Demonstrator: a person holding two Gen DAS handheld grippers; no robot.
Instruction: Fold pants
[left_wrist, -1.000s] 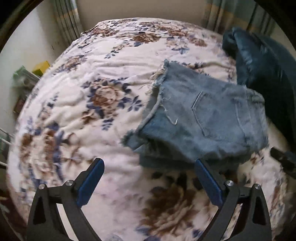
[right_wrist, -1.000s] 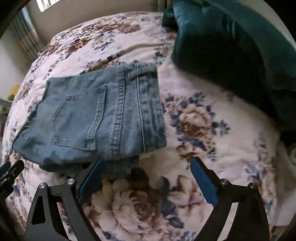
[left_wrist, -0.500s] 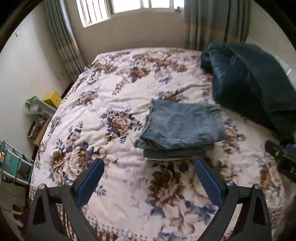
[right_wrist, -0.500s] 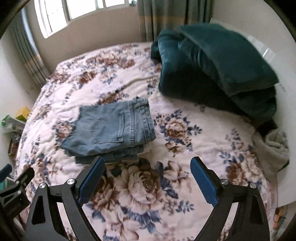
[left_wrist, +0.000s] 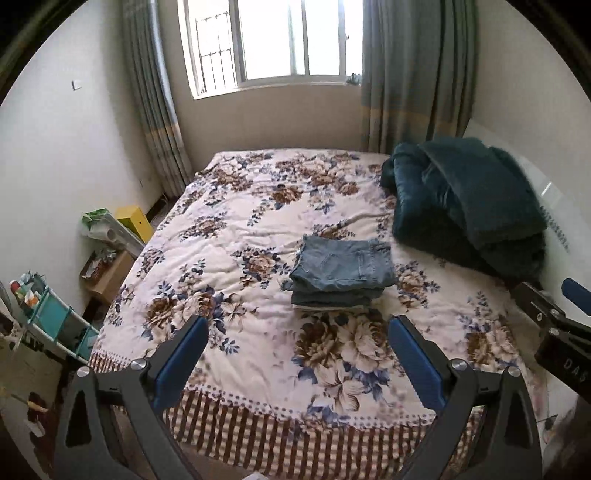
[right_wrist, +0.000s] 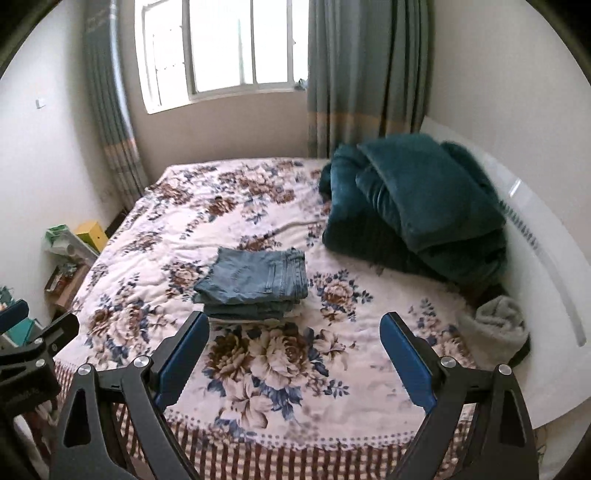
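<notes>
Left gripper (left_wrist: 297, 338) spread wide, holding nothing — the folded pants (left_wrist: 340, 275) lie ahead of it on the floral bedspread (left_wrist: 236, 236), just beyond the fingertips. Right gripper (right_wrist: 293, 334) likewise spread and empty; its body, seen from the left wrist, carries pale letters reading roughly "DAS". Teal blanket (right_wrist: 413, 203) ahead-right.

Bare bedspread (left_wrist: 236, 280) lay open left of and in front of the folded jeans (left_wrist: 340, 273). To their right, a heaped teal blanket (left_wrist: 469, 206) blocked the far corner, well apart from them; a grey towel (right_wrist: 498, 325) crowded the near right edge.
</notes>
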